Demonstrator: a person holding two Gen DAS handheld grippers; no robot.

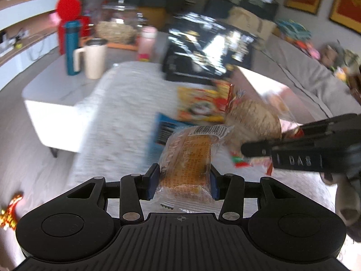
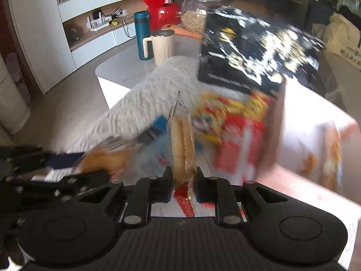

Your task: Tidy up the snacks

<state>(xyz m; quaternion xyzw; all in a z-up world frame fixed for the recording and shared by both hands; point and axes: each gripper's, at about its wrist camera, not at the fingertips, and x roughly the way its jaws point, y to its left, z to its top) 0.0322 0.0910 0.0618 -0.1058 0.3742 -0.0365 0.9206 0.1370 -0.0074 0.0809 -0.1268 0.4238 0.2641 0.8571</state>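
A pale fuzzy blanket [image 1: 126, 113] covers the work surface, with a low white table [image 1: 56, 94] beside it on a grey floor. On that table stand a teal bottle [image 1: 72, 47], a cream mug [image 1: 94, 58], a glass jar of nuts [image 2: 195, 15] and a red appliance with a round lid [image 2: 161, 11]. White and wood wall shelves [image 2: 94, 11] run behind, and a grey sofa [image 1: 304, 67] lies to the right in the left wrist view. A large glossy black bag [image 1: 209, 47] sits at the far end of the blanket, with a yellow and red snack packet [image 1: 200, 103] and a blue packet [image 1: 162, 131] in front of it.

The left gripper [image 1: 183, 180] is closed to a medium width on a clear-wrapped cake [image 1: 189, 155], its blue pads pressing both sides; the pack points forward above the blanket with its barcode end away from the camera. The right gripper [image 2: 183, 180] is pinched narrow on a wrapped sandwich biscuit [image 2: 181, 140], held edge-on and upright above the snack pile, its red serrated seal hanging between the fingers.

Motion blur smears the packets and the black bag, so their printing cannot be read. A pale pink box [image 2: 315, 140] at the right edge is washed out by glare and its contents are hard to make out. In the right wrist view the left gripper's body is cut off at the frame edge.
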